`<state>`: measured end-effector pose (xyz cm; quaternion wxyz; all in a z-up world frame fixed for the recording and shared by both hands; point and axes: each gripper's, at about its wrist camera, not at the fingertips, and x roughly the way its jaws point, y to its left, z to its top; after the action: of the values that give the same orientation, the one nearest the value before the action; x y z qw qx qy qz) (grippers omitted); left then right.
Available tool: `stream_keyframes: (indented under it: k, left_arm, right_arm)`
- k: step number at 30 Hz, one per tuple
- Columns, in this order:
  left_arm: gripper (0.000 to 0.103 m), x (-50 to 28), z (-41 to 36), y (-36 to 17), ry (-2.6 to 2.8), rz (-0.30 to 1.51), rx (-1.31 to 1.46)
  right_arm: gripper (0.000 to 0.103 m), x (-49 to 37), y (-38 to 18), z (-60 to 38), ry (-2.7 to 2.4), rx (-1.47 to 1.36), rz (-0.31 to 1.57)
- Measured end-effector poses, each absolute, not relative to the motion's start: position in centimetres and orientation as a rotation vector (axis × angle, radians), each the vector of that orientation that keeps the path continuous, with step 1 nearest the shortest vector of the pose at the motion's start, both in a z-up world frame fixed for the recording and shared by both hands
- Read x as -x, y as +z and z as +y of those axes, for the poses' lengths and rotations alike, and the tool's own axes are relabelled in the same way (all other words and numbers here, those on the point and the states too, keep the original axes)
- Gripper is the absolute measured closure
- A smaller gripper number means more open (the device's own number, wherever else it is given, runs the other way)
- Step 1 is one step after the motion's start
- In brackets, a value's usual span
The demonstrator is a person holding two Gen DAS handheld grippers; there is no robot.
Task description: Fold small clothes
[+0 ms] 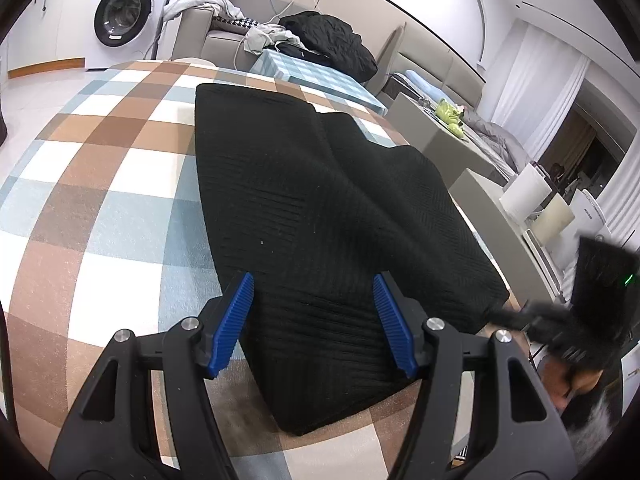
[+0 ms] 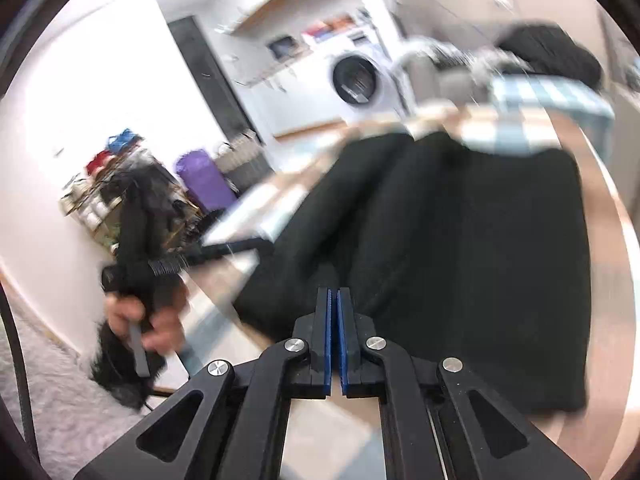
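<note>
Right wrist view is motion-blurred; the black garment (image 2: 460,240) edges smear; washing machine (image 2: 360,80) indistinct.

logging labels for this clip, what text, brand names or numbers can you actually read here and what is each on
None can be read for certain.
Washing machine: panel display and front stickers carry print, too small to read.
White appliance at right: dark lettering, too small to read.
White box at the right edge: print cut off.
Right wrist view: motion-blurred, nothing readable.
Black knit garment: no label visible.
</note>
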<state>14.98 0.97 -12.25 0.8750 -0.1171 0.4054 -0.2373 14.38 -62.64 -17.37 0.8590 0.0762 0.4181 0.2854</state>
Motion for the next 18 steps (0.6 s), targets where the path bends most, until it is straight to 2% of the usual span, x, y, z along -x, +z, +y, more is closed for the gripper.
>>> stream_keyframes:
  k: [2,5,7,9,14,17,18]
  left_arm:
    - [0.044,-15.0,0.8,-12.4,-0.497,0.855,0.233]
    - [0.044,-14.8,0.4,-12.5,-0.501,0.858,0.212]
    - [0.044,-14.6,0.4,-12.6,-0.506,0.860,0.210]
    - [0.044,-14.4,0.3,-12.6,-0.510,0.866,0.210]
    - [0.044,-13.4,-0.8,-13.5,-0.517,0.897,0.117]
    - [0.044,-13.0,-1.0,-14.4,-0.512,0.927,0.066]
    - [0.044,-12.9,-0.9,-14.6,-0.512,0.929,0.062]
  right_arm:
    - [0.101,-14.0,-18.6,-63.0,0.558,-0.153,0.942]
    - [0.099,-14.1,-17.8,-63.4,0.522,-0.142,0.923]
    - [0.094,-14.4,-16.6,-63.2,0.522,-0.131,0.877]
    - [0.084,-15.5,-16.0,-62.2,0.537,-0.107,0.864]
    - [0.077,-19.2,-16.6,-59.6,0.558,-0.175,0.901]
    - [0.060,-21.5,-16.8,-57.4,0.586,-0.241,0.901]
    - [0.058,-22.4,-17.1,-56.7,0.594,-0.278,0.911]
